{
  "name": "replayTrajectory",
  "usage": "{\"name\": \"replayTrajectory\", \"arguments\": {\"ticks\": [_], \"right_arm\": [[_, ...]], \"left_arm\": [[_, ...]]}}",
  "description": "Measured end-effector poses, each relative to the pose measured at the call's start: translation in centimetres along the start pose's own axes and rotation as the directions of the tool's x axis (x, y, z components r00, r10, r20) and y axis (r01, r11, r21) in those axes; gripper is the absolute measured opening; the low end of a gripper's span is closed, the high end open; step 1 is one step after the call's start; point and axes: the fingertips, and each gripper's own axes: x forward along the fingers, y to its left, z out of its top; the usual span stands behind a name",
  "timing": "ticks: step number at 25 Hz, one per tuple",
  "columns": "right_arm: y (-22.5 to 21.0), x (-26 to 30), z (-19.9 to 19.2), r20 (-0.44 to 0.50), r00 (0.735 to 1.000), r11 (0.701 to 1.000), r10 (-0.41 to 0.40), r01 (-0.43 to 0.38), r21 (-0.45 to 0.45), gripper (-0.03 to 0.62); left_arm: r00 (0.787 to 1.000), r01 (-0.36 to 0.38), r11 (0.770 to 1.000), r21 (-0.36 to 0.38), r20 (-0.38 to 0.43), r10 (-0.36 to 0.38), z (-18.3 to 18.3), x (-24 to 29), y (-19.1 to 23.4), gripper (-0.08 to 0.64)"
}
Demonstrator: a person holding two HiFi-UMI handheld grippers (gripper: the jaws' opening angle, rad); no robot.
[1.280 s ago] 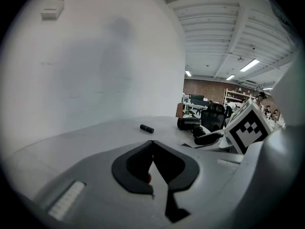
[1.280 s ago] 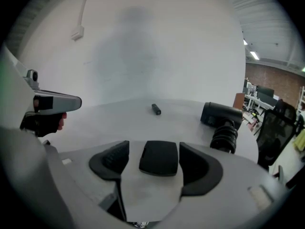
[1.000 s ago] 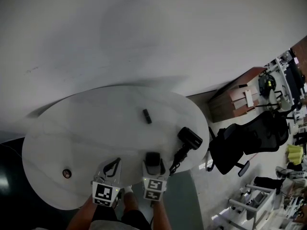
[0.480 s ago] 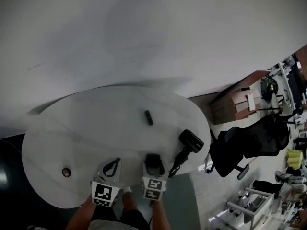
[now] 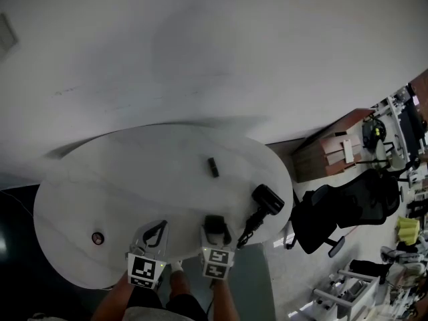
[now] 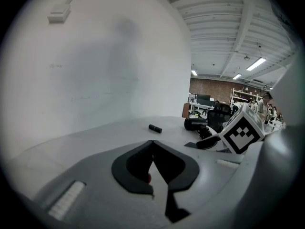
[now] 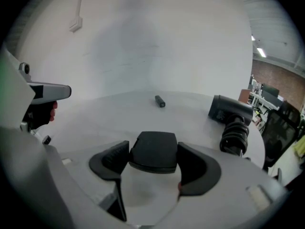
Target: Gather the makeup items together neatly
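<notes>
On the white oval table point(image 5: 100, 179), a flat black compact point(image 7: 153, 150) sits between the jaws of my right gripper point(image 7: 153, 162), which is shut on it at the near edge. In the head view the compact point(image 5: 213, 223) shows in the right gripper point(image 5: 214, 231). Beside it, my left gripper point(image 5: 161, 226) is shut with nothing in it, its jaw tips touching point(image 6: 152, 146). A small dark lipstick tube point(image 5: 212, 167) lies farther out on the table, also visible from both grippers point(image 7: 160, 101) point(image 6: 155, 128). A small round item point(image 5: 98, 237) rests at the near left.
A black hair dryer point(image 5: 266, 199) with a coiled cord lies at the table's right edge, close to the right gripper point(image 7: 232, 113). A plain white wall stands behind the table. Office chairs point(image 5: 348, 196) and desks fill the floor to the right.
The head view has shifted slightly, so the table sits a little lower in the picture. Both grippers keep their places and the compact stays in the right one.
</notes>
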Motion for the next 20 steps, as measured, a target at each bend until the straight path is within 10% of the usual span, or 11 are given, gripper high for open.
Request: {"name": "replayTrajectory", "arguments": {"ticks": [20], "right_arm": [[14.1,-4.9,6.1,0.119,0.976,0.973,0.183,-0.162,-0.165,0.322]], "left_arm": [[0.973,-0.201,0.978,-0.056,0.107,0.206,1.5,-12.7,7.9,0.009]]}}
